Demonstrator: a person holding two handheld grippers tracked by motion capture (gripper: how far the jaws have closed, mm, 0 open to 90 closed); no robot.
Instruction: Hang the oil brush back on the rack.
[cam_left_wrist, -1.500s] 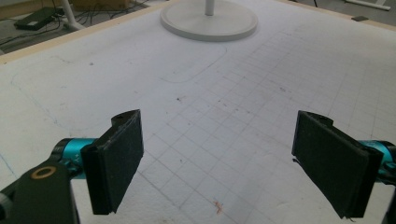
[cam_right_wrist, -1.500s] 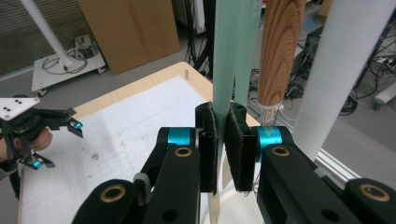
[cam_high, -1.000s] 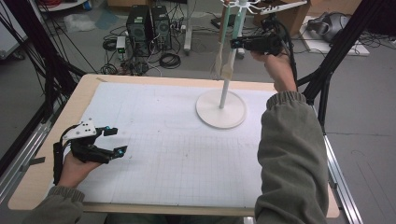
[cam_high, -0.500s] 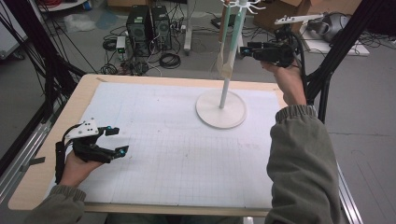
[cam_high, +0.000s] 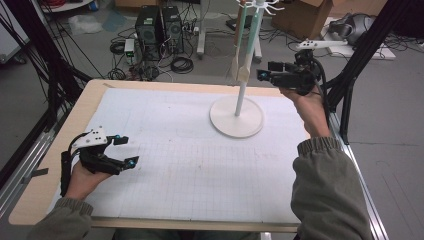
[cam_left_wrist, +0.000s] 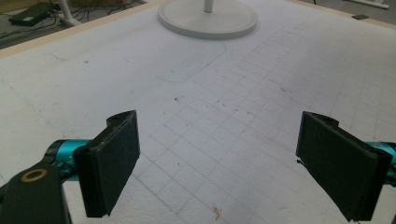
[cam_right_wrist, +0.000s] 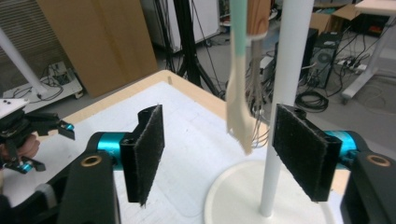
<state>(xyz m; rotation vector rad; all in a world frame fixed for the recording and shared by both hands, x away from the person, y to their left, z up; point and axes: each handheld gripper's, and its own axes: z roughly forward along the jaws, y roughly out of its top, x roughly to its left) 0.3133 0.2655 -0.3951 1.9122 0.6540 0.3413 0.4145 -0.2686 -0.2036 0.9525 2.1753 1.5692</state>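
White rack stand (cam_high: 237, 116): round flat base on the gridded white mat (cam_high: 190, 165), slim white pole (cam_right_wrist: 285, 93) rising from its centre, white hooks at the top. Two utensils hang from the hooks close against the pole: a spatula (cam_right_wrist: 239, 112) with a pale teal handle and a light wooden, flat, flared blade with a slanted lower edge, and beside it a wood-handled whisk (cam_right_wrist: 256, 116) with thin wire loops, partly hidden behind the spatula. Both hang free, blade end well above the base. Right gripper (cam_high: 266, 76) is held level just to the right of the pole at the height of the spatula blade, jaws pointing toward it; its jaws have just been opening and now stand spread apart with nothing pinched. In the right gripper view the spatula blade and the pole appear between the two black pads, beyond them and not touched. Left gripper (cam_high: 125, 151) rests low over the mat, well apart from the stand toward the near left corner of the table (cam_high: 55, 150), jaws spread wide, only bare mat between them.
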